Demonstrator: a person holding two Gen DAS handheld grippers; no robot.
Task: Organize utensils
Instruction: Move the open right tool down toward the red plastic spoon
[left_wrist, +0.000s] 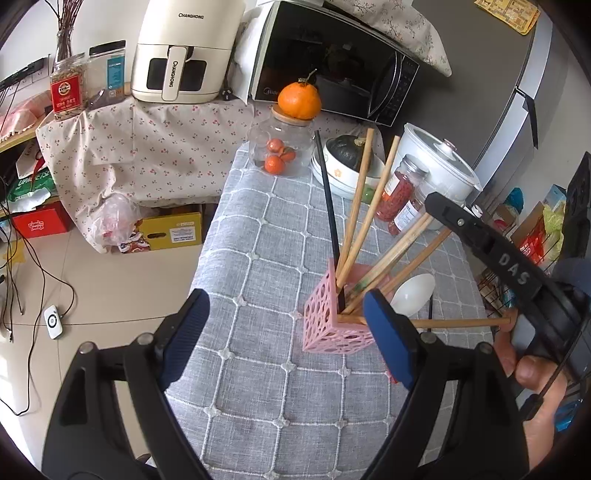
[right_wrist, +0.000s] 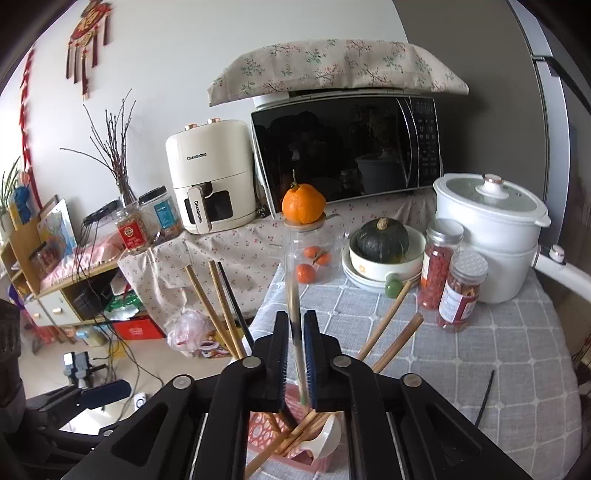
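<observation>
Several wooden chopsticks (left_wrist: 356, 206) are stood in the pink holder (left_wrist: 325, 321) on the grey tablecloth (left_wrist: 258, 236); a blurred stick (right_wrist: 293, 306) is seen between the right gripper's (right_wrist: 295, 332) slightly parted jaws; the left gripper (left_wrist: 284, 317) is held wide open beside the holder.
</observation>
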